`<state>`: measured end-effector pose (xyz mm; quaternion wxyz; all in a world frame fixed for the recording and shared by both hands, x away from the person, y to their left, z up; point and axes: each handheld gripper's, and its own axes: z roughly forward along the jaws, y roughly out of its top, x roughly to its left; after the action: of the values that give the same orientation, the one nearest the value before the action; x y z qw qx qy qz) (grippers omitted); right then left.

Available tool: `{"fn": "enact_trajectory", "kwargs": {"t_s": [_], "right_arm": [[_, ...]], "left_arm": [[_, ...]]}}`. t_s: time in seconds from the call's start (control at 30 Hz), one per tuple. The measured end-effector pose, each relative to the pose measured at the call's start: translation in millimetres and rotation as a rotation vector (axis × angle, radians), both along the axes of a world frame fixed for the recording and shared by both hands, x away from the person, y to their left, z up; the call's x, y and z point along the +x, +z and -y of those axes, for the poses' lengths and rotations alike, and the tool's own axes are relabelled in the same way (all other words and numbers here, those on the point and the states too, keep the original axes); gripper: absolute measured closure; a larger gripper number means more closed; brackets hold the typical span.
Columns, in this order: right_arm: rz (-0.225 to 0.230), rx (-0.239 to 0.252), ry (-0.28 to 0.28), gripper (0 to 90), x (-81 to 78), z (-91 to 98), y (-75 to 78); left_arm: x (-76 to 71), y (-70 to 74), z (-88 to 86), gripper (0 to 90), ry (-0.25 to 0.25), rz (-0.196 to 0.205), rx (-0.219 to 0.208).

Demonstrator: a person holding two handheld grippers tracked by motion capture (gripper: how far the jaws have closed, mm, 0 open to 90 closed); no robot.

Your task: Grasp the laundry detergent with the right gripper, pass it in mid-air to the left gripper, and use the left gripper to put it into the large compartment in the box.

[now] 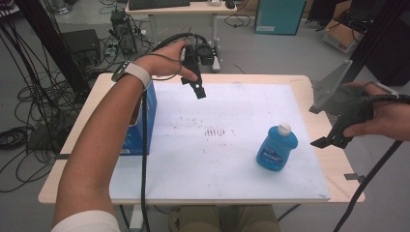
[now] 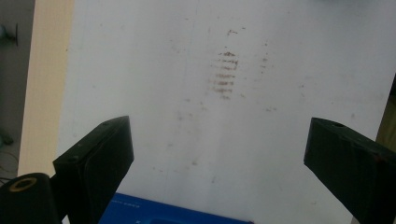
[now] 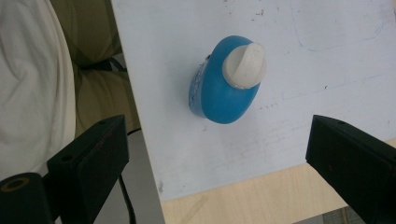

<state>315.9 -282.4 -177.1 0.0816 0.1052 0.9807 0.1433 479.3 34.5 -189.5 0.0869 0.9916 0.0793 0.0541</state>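
While the blue bottle (image 1: 276, 147) stands upright, right hand-held gripper (image 1: 325, 141) just beside it, jaws wide, empty.

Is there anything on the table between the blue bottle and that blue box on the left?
Nothing: in the high view only bare white board, marked with brownish smudges, separates the blue bottle from the blue box.

- Table (image 1: 316, 104): pale wood top, rounded corners, standing in the middle of the room.
- White board (image 1: 232, 159): lies flat on the table, marked with brown smudges near its centre.
- Floor (image 1: 270, 53): grey, smooth.
- Cables (image 1: 24, 96): black, tangled on the floor at left.
- Second desk (image 1: 179, 8): light top, far side of the room, bearing a dark keyboard (image 1: 157, 4).
- Teal cabinet (image 1: 280, 15): against the far side.
- Cardboard box (image 1: 341, 36): far right, on the floor.
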Motion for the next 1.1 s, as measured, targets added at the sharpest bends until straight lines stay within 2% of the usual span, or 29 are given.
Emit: {"fn": "enact_trajectory", "kwargs": {"t_s": [0.13, 0.33, 0.47, 0.77, 0.97, 1.1], "right_arm": [[-0.002, -0.003, -0.003, 5.9, 0.2, 1.2, 0.2], [-0.005, 0.001, -0.021, 5.9, 0.8, 3.5, 0.5], [-0.015, 0.016, -0.082, 5.9, 2.3, 6.6, -0.2], [-0.042, 0.029, -0.140, 6.2, 4.3, 12.2, -2.8], [-0.066, 0.034, -0.203, 6.2, 5.6, 16.6, -7.2], [-0.067, 0.032, -0.215, 6.2, 6.8, 18.4, -8.4]], "left_arm": [[-0.6, -0.8, 0.0, 8.7, 0.010, 0.003, -0.012], [-0.2, 0.1, -0.6, 9.0, 0.007, -0.004, -0.004], [0.2, -0.1, -0.3, 9.0, 0.004, 0.001, -0.001], [-0.1, 0.0, -1.1, 9.1, 0.006, 0.017, -0.006], [-0.4, 0.3, -1.4, 9.3, 0.008, 0.011, -0.005], [-0.6, 0.2, -1.2, 9.5, 0.007, 0.010, -0.004]]}}
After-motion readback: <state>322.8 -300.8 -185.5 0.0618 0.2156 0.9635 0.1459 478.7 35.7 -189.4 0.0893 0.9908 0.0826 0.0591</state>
